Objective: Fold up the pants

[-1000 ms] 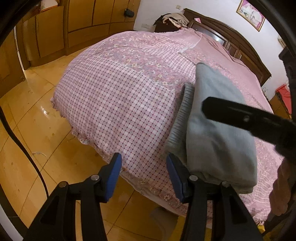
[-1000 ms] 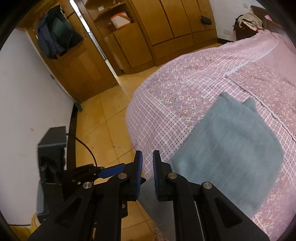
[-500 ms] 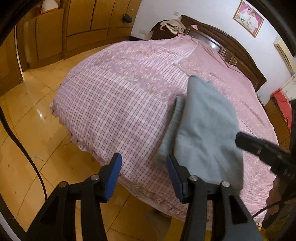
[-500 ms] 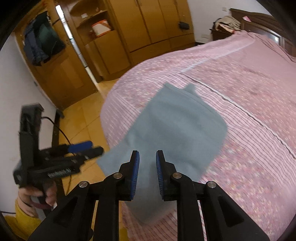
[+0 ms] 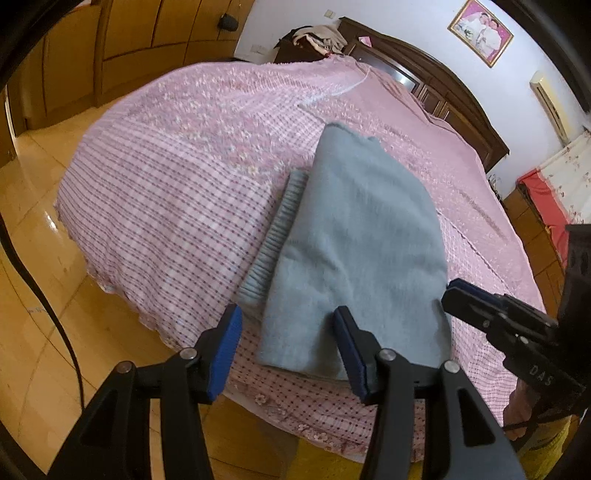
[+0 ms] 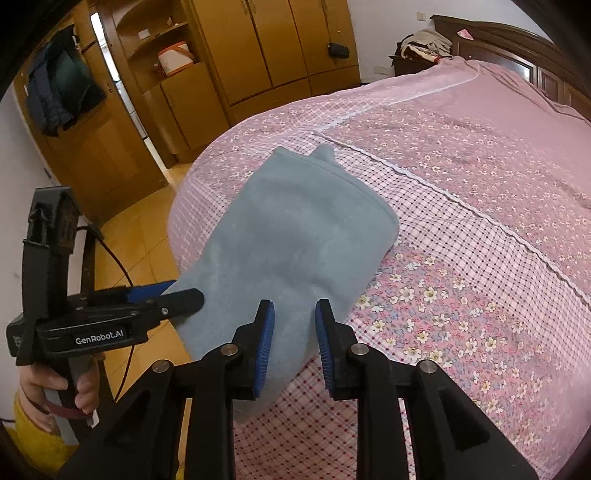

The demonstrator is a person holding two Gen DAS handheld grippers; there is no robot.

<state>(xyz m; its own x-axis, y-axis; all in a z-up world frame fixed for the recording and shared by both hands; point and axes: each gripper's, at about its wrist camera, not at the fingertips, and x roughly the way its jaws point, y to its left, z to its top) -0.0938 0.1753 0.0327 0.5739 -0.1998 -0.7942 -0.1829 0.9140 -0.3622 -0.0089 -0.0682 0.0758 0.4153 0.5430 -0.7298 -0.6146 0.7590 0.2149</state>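
Grey-blue pants (image 5: 354,240) lie folded on the pink bedspread (image 5: 166,177).
My left gripper (image 5: 288,347) and right gripper (image 6: 293,343) gape, holding nothing.

This was a home bedroom. A large bed (image 5: 184,177) under a pink checked and flowered bedspread (image 6: 480,184) filled most of the room, backed by a dark wooden headboard (image 5: 443,77). A framed portrait (image 5: 480,31) hung on the white wall above it. Wooden wardrobes (image 6: 266,48) lined the far side, jackets (image 6: 59,96) hung on a door, clothes (image 6: 424,44) lay heaped on a nightstand, and the floor (image 5: 33,258) was glossy tan tile.
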